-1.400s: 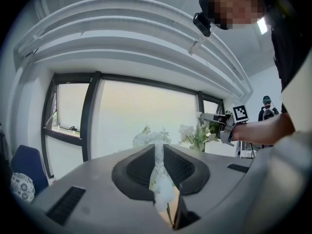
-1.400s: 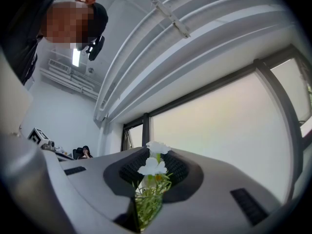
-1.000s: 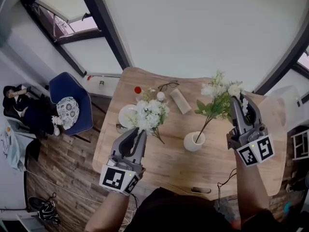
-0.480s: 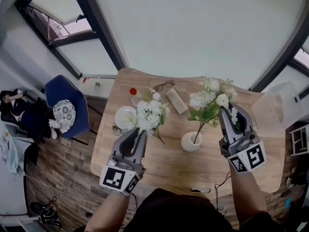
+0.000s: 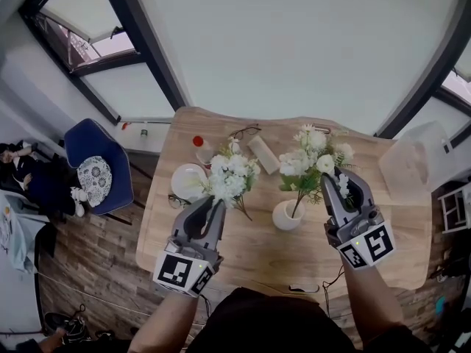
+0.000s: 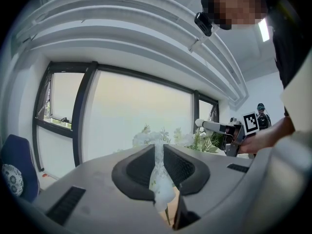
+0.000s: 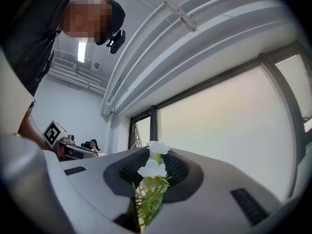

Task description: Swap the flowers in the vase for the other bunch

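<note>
A person stood over a wooden table with a hand-held gripper in each hand. The left hand-held gripper was clamped shut on the stems of a white bunch, held above the table just left of the white vase. The right hand-held gripper was closed on a leafy bunch of white blooms and green foliage. One thin stem slanted down from it to the mouth of the vase; whether the tip sat inside could not be told. The vase stood on the table between the two grippers. Beyond the flowers lay a white plate, a pair of glasses and a pale block. A blue chair stood off the table's left edge.
</note>
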